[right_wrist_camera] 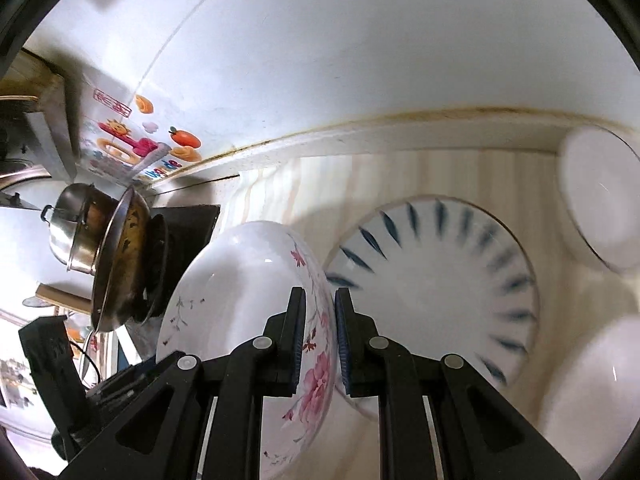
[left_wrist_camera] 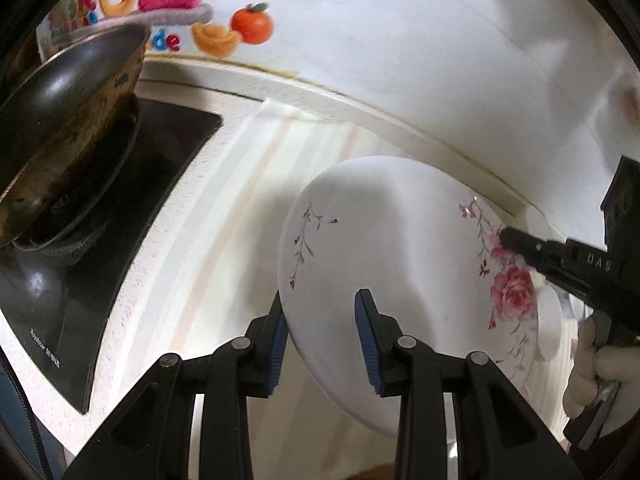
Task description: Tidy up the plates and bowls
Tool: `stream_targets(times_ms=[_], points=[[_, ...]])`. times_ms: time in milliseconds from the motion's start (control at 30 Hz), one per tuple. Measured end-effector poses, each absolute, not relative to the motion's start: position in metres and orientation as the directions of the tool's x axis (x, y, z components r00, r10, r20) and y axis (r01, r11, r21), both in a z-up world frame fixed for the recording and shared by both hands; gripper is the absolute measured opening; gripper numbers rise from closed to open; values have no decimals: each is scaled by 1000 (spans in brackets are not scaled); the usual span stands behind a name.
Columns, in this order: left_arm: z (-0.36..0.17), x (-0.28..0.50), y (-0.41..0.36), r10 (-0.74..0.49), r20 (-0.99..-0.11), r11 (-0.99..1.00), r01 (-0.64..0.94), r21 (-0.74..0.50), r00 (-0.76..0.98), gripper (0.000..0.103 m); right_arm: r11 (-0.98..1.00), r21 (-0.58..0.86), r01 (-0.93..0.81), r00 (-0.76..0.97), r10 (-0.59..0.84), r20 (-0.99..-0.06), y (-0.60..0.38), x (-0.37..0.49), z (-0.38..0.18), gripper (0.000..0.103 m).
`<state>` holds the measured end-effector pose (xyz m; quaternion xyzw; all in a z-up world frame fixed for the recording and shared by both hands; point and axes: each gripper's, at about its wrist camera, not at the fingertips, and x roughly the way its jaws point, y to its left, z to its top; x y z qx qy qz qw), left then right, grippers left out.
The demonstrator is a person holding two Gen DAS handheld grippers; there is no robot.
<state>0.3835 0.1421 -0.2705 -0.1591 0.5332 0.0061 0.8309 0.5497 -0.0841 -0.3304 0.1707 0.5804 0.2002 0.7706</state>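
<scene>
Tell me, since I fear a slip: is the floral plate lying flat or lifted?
Lifted and tilted: the floral plate hangs between both grippers, its rim inside the right gripper, above the blue-patterned plate.

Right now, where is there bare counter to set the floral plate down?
The striped counter between the stove and the floral plate looks bare. To the right it is crowded: blue-striped plate and white bowls.

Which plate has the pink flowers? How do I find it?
Start at the black stove with the big wok, then move right along the striped counter. The flowered plate is lifted on edge, the right tool pinching its rim. The neighbouring plate has blue dashes, not roses.
</scene>
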Motion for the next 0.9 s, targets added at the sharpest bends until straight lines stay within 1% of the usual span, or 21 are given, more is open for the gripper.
stream_targets(times_ms=[200, 433, 667, 900], points=[[-250, 360, 103, -194, -880, 958, -108, -264, 434, 30, 857, 513, -50, 290, 504, -814, -139, 498, -309, 17], [-245, 334, 54, -244, -882, 961, -19, -275, 403, 30, 850, 526, 24, 334, 489, -806, -201, 437, -296, 17], [-265, 305, 13, -289, -899, 955, 37, -294, 330, 30, 849, 519, 98, 325, 466, -823, -255, 371, -307, 17], [-286, 281, -11, -287, -916, 958, 68, -279, 282, 30, 859, 492, 141, 287, 441, -851, -283, 327, -331, 17]])
